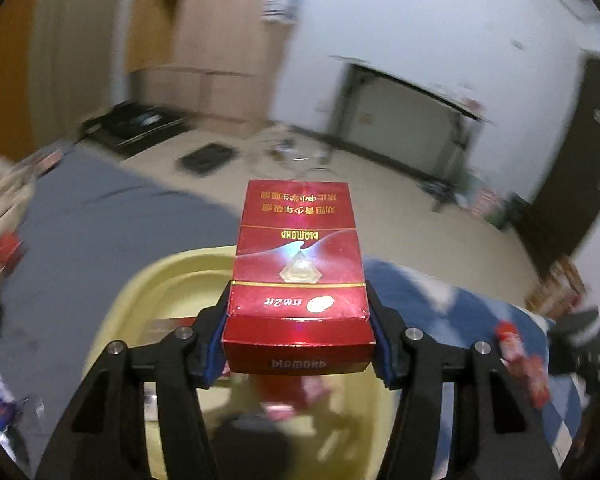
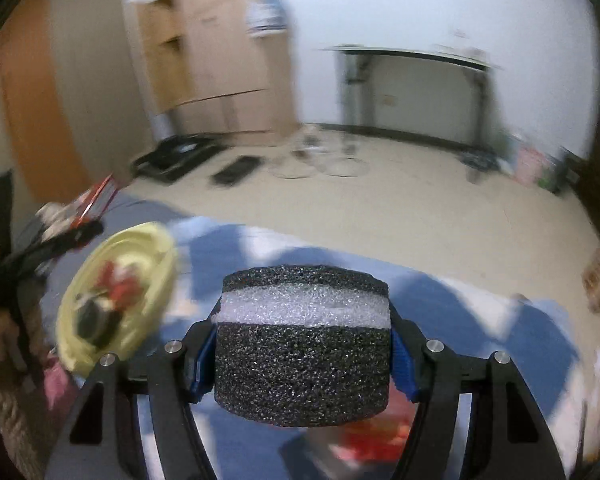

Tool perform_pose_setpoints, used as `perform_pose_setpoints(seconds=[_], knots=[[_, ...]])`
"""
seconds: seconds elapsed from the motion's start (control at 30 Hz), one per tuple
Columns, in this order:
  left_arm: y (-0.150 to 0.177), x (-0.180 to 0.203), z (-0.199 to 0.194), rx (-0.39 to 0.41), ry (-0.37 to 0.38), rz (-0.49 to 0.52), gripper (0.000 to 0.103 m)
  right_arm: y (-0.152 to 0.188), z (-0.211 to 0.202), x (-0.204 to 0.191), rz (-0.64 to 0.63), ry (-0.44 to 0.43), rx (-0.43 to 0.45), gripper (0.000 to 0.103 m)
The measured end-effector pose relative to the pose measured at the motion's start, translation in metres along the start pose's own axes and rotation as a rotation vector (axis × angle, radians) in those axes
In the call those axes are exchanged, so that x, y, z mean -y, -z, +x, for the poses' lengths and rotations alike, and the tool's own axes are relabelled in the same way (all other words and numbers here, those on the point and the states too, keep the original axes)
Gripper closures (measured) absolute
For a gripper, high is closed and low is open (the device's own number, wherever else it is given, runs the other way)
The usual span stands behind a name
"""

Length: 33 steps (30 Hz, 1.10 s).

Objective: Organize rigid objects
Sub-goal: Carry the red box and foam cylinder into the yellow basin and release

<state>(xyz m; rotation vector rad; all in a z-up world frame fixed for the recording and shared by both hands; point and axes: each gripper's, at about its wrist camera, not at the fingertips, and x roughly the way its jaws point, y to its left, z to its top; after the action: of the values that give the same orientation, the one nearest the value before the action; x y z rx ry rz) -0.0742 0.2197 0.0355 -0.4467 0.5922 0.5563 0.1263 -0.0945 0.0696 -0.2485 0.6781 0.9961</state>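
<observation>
My left gripper (image 1: 298, 344) is shut on a red cigarette box (image 1: 298, 276) and holds it above a pale yellow basin (image 1: 172, 280). The basin holds blurred red items and a dark object. My right gripper (image 2: 302, 354) is shut on a black foam cylinder with a white band (image 2: 304, 344), above a blue and white checked cloth (image 2: 480, 332). In the right wrist view the yellow basin (image 2: 148, 248) lies to the left, with the left gripper tool and a hand (image 2: 0, 332) beside it.
A grey blanket (image 1: 80, 232) lies left of the basin. Red snack packets (image 1: 520, 356) lie on the checked cloth at right. Red and orange items (image 2: 376, 436) lie under the foam cylinder. Beyond are a beige floor, a desk (image 2: 412, 60) and wooden cabinets (image 2: 220, 60).
</observation>
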Motion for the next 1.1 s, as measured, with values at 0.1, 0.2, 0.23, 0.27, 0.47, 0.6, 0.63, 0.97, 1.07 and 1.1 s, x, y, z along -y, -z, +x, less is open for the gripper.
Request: perform_pose_setpoints(seconds=[0.1,0.2,0.23,0.27,0.47,0.6,0.63,0.97,1.07,1.1], knots=[[0.004,-0.048,0.012,-0.055,-0.097,-0.087,0.045,-0.013,0.038,-0.061,-0.096,-0.087,-0.052,0.035],[0.014,-0.070,0.032,-0.121,-0.127,-0.122,0.044,-0.023,0.072,-0.113,-0.174,-0.166,-0.094,0.035],[0.016,-0.075,0.036,-0.137,-0.120,-0.128,0.045,-0.025,0.089,-0.136,-0.211,-0.196,-0.120,0.035],[0.017,-0.073,0.042,-0.151,-0.117,-0.129,0.045,-0.026,0.103,-0.149,-0.230,-0.205,-0.146,0.035],[0.020,-0.083,0.062,-0.192,-0.063,-0.154,0.044,-0.020,0.160,-0.190,-0.319,-0.208,-0.227,0.036],[0.026,-0.086,0.074,-0.242,-0.092,-0.169,0.044,-0.028,0.178,-0.192,-0.310,-0.221,-0.215,0.036],[0.026,-0.085,0.074,-0.238,-0.083,-0.174,0.044,-0.030,0.182,-0.190,-0.305,-0.230,-0.211,0.036],[0.021,-0.083,0.068,-0.233,-0.118,-0.153,0.022,-0.023,0.183,-0.174,-0.292,-0.216,-0.169,0.031],[0.016,-0.085,0.056,-0.197,-0.101,-0.178,0.014,-0.022,0.177,-0.175,-0.307,-0.214,-0.176,0.024],[0.015,-0.084,0.052,-0.188,-0.096,-0.182,0.010,-0.022,0.176,-0.175,-0.310,-0.214,-0.175,0.021]])
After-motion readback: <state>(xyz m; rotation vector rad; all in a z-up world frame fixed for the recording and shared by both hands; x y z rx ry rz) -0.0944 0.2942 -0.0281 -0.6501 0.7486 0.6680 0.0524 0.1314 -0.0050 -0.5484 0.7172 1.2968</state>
